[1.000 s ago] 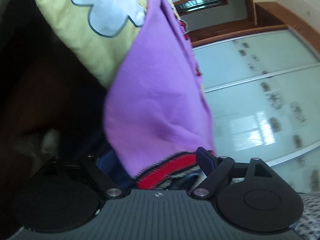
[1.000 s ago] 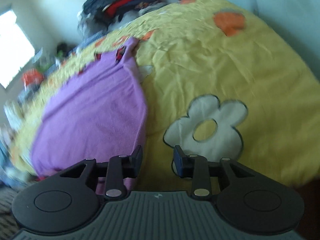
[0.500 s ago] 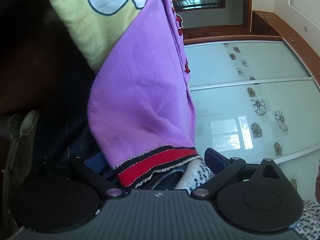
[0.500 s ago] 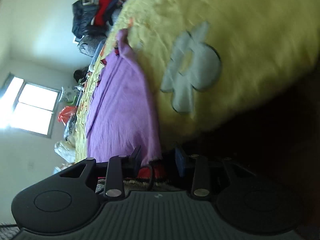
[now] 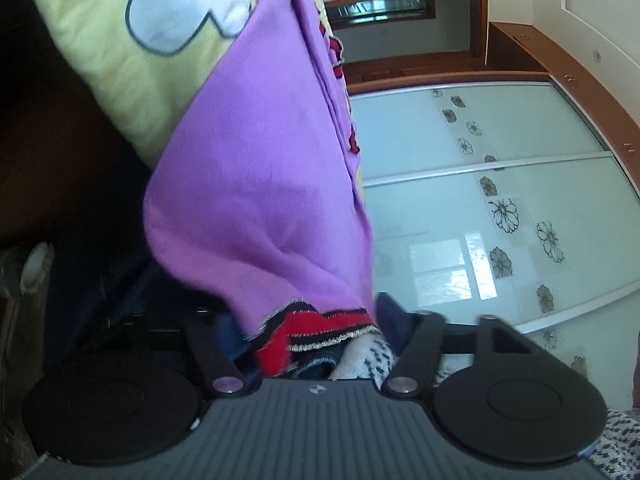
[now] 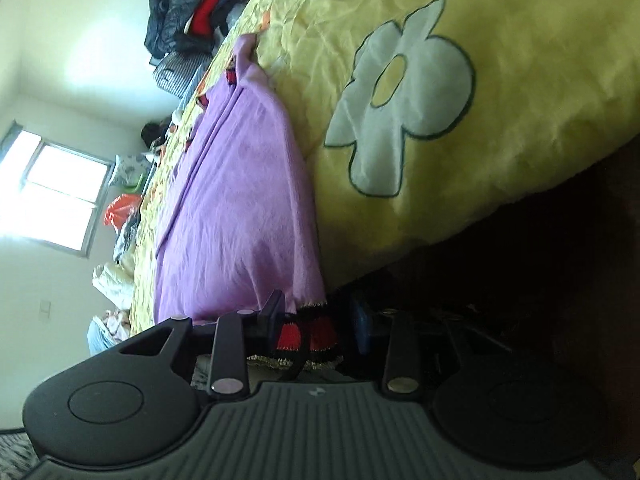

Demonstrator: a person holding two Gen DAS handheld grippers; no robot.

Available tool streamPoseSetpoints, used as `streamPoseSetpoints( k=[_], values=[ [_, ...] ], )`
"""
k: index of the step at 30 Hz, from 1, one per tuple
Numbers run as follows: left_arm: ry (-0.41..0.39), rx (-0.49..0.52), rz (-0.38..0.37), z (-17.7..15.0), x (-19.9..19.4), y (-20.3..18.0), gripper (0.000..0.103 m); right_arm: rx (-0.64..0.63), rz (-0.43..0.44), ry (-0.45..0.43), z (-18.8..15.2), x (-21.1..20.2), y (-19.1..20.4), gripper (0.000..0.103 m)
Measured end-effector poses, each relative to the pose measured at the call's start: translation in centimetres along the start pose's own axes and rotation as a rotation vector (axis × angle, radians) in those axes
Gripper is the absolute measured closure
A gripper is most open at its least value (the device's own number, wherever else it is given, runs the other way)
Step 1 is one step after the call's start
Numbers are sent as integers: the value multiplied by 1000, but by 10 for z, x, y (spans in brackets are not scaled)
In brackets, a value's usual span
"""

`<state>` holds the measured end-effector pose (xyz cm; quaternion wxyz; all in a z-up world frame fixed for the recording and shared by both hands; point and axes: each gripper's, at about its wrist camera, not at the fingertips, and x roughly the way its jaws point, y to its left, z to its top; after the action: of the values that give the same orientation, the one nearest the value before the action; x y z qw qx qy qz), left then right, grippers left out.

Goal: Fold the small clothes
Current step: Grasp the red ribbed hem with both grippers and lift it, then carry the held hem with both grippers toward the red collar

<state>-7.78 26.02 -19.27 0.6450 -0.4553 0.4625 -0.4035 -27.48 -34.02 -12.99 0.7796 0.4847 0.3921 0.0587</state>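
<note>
A purple garment (image 5: 260, 168) lies on the yellow flowered bedspread (image 5: 140, 60), and its red and black striped hem (image 5: 312, 328) hangs over the bed's edge. My left gripper (image 5: 308, 320) has its jaws closing on that hem, which is bunched between the pads. In the right wrist view the same garment (image 6: 240, 208) stretches away across the bedspread (image 6: 500, 160). My right gripper (image 6: 318, 320) is at the bed's edge with the hem (image 6: 304, 334) between its fingers. A dark gap shows beside its right pad, so it stands open.
A pile of clothes (image 6: 192, 20) sits at the far end of the bed, with a window (image 6: 52, 196) and an orange bag (image 6: 122, 208) beyond. Glass wardrobe doors (image 5: 480, 200) stand past the bed. Dark space (image 6: 540, 280) lies under the bed's edge.
The left jaws have narrowed around the hem, which is now bunched up. The right gripper has rolled and sunk from above the bedspread to the bed's edge, with the hem now between its fingers.
</note>
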Motion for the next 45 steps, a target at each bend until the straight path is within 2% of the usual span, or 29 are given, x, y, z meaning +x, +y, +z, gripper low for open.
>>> streamPoseSetpoints(
  k=[1,2,3,4,5,11,14,16,18,19,20,22,24,27,29,32,34,37,38,39,40,42,44,45],
  values=[
    [3,0,12,-1,0,1,44,6,1,2,0,2,0,68],
    [-1,2,21,-2,0,2,48,16,6,11,0,3,-2,68],
    [-4,3,34,-3,0,3,59,23,16,12,0,3,-2,68],
    [1,-3,47,-3,-1,5,93,20,17,5,0,4,-2,68],
    [-12,-6,67,-3,-2,6,100,10,16,2,0,5,0,68],
    [-67,8,118,-7,-8,5,100,55,27,-14,0,4,-5,68],
    [-69,13,103,-6,-7,1,100,69,30,-40,-1,-5,-9,68],
    [-74,20,93,-6,-9,-3,100,77,45,-22,0,-6,-12,68],
    [-75,18,84,-6,-11,-3,100,68,66,-21,-1,-6,-13,73],
    [-79,16,79,-6,-13,-3,100,67,67,-21,-2,-6,-12,92],
    [-83,12,70,-6,-14,-3,100,70,69,-12,-3,-4,-13,95],
    [-88,21,60,-6,-16,-5,100,69,49,-34,-5,-5,-12,95],
    [-90,27,51,-6,-19,-5,100,84,72,-54,-5,-6,-10,95],
    [-88,23,59,-4,-19,-2,100,72,79,-37,-1,-5,-7,92],
    [-88,16,65,-4,-19,0,100,157,63,-12,3,-3,-13,84],
    [-89,8,79,-5,-17,1,100,177,96,-52,4,-7,-19,85],
    [-90,5,78,-4,-17,4,100,245,146,-32,5,-4,-28,84],
    [-95,-1,73,-5,-16,7,100,179,89,-43,5,-4,-24,86],
    [-96,1,70,-5,-16,6,100,178,110,-32,5,-3,-25,89],
    [-97,5,61,-5,-15,5,100,143,81,-27,4,-1,-21,97],
    [-104,18,51,-6,-15,2,100,101,26,-27,2,-1,-14,98],
    [-112,58,31,-6,-15,-6,100,121,55,-50,-1,-2,-13,99],
    [-127,92,6,-7,-18,-15,100,80,14,-95,-2,-6,-3,100],
    [-134,111,1,-6,-20,-21,100,67,33,-118,-2,-9,3,100]
  ],
)
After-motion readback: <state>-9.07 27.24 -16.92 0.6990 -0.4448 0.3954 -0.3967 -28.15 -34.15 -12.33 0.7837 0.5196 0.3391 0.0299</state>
